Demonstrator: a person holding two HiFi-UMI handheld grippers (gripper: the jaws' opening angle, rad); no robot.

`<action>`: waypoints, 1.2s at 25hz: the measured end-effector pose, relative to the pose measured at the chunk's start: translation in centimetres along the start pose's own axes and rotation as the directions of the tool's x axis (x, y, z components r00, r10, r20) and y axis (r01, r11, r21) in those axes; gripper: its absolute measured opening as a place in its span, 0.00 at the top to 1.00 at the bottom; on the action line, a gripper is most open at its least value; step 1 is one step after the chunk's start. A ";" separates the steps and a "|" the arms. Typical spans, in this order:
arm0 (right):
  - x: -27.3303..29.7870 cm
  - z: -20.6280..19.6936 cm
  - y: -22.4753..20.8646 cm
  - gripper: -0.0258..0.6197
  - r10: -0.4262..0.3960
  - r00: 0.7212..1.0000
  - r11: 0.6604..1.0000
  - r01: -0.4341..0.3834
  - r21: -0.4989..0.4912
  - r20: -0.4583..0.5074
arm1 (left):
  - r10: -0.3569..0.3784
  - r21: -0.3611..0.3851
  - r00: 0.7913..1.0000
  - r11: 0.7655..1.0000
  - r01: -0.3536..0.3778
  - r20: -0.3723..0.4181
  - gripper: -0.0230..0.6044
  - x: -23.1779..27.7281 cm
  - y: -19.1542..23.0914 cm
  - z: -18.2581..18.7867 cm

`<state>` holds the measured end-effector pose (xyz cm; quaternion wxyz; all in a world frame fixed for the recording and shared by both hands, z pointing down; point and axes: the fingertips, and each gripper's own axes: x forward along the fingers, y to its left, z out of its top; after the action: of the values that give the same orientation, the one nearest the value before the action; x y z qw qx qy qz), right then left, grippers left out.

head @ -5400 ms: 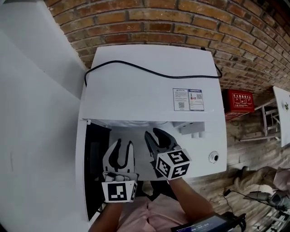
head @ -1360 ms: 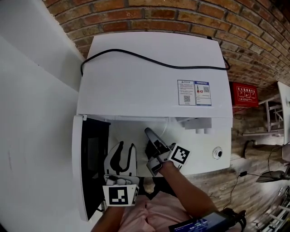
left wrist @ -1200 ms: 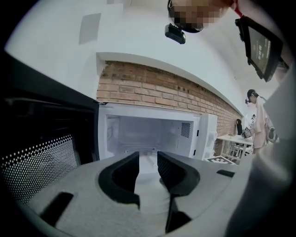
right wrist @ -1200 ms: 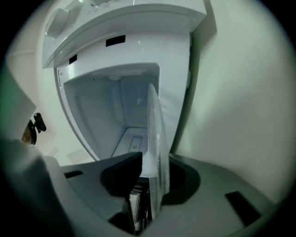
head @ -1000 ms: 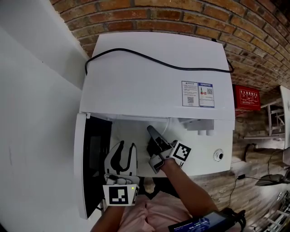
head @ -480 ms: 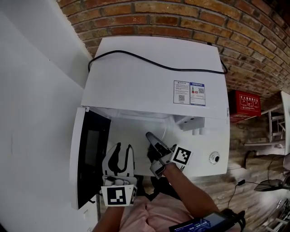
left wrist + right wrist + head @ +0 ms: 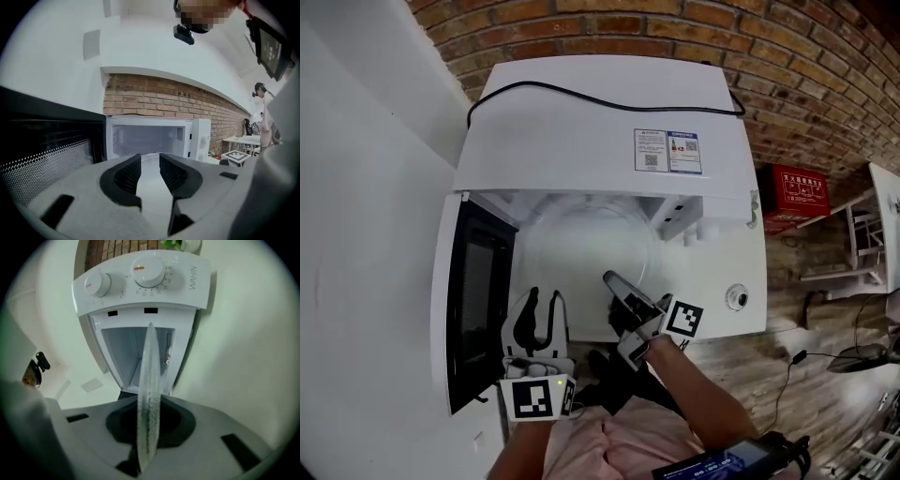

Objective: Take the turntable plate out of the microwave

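The white microwave oven [image 7: 600,122] stood against a red brick wall [image 7: 675,28]. Its dark-windowed door [image 7: 473,291] hung wide open on the left. A black power cord [image 7: 600,98] lay across its top, near two paper labels [image 7: 667,150]. A red box [image 7: 792,192] sat off to the right.

The round clear glass turntable plate [image 7: 581,244] was at the open front of the oven. The right gripper [image 7: 614,281] had its jaws squeezed tight on the plate's near rim. The left gripper [image 7: 544,295] was beside it with its jaws apart, holding nothing. The open door stood close on its left.
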<state>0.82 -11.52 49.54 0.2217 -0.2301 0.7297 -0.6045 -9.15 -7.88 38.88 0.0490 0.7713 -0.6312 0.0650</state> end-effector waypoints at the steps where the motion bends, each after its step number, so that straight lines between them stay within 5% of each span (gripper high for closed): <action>1: -0.4 -0.3 0.0 0.91 0.001 1.000 1.000 -0.001 -0.004 0.002 | -0.006 0.003 1.000 1.000 0.006 0.004 0.76 -0.3 -0.1 -0.1; 13: -4.8 -4.4 -1.5 0.91 -0.046 0.999 0.999 0.046 -0.009 0.002 | -0.028 -0.001 1.000 1.000 0.028 -0.002 0.77 -4.5 -0.6 -1.6; 22: -6.3 -3.8 -3.7 0.91 -0.125 0.992 0.992 0.125 -0.011 -0.015 | -0.051 -0.006 0.999 0.999 0.050 -0.013 0.77 -4.5 -1.2 -2.5; 30: -6.6 -4.0 -5.1 0.91 -0.259 0.964 0.964 0.262 0.046 -0.060 | -0.058 -0.008 0.998 0.998 0.058 -0.010 0.77 -4.0 -1.1 -2.4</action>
<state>3.99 -5.24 55.56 0.1271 -0.3018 0.6822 -0.6537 -8.93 -3.38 40.62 0.0570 0.7888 -0.6085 0.0650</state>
